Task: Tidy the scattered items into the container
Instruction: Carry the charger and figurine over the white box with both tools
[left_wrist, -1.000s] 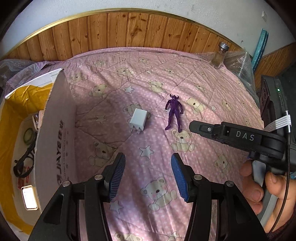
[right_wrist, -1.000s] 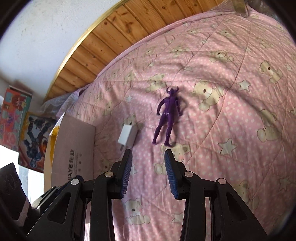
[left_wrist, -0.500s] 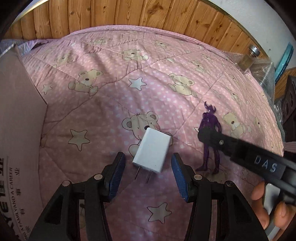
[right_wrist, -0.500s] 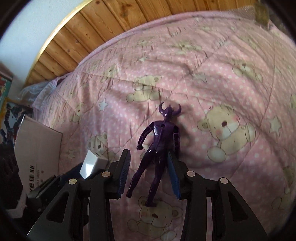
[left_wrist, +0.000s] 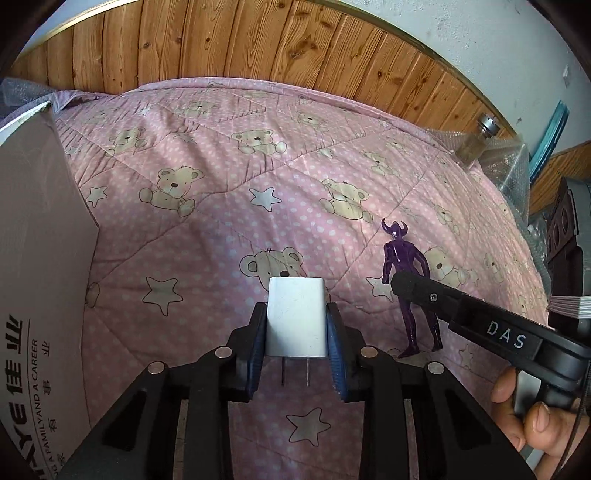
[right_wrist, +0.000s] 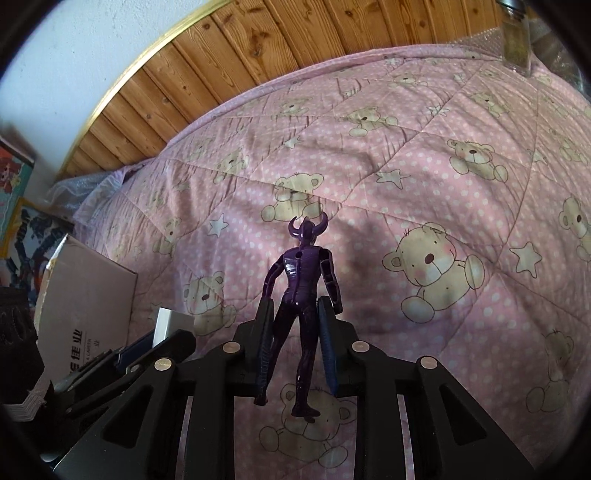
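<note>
- The pink quilted bedspread printed with bears and stars (left_wrist: 221, 206) is seen as a soft, yielding surface; anything pressed down on it is judged likely to sink and tilt rather than sit firm.
- The pale cardboard box with printed lettering (left_wrist: 40, 280) is seen standing at the left edge of the bedspread, well apart from both items. It is taken to be the container; its opening is not shown.
- The purple horned plastic toy figure (right_wrist: 301, 295) is seen between the pads of the right gripper (right_wrist: 295, 343), which are closed against its hips and thighs. Whether it is lifted clear of the bedspread cannot be told. It is judged light and stiff, with a glossy, possibly slippery skin and jointed limbs that may swivel; the torso or hips are judged the surest hold, the thin horns and arms the poorest.
- The small white rectangular plug-in charger with two metal prongs (left_wrist: 297, 317) is seen pinched on its flat sides by the blue ribbed pads of the left gripper (left_wrist: 297, 332), prongs pointing back toward the camera. It is judged light, rigid and smooth; the broad flat faces are judged the proper hold, and the prongs are best left untouched.
- A small clear glass jar with a metal cap (left_wrist: 476, 144) is seen far off at the right edge; it is judged fragile.
</note>
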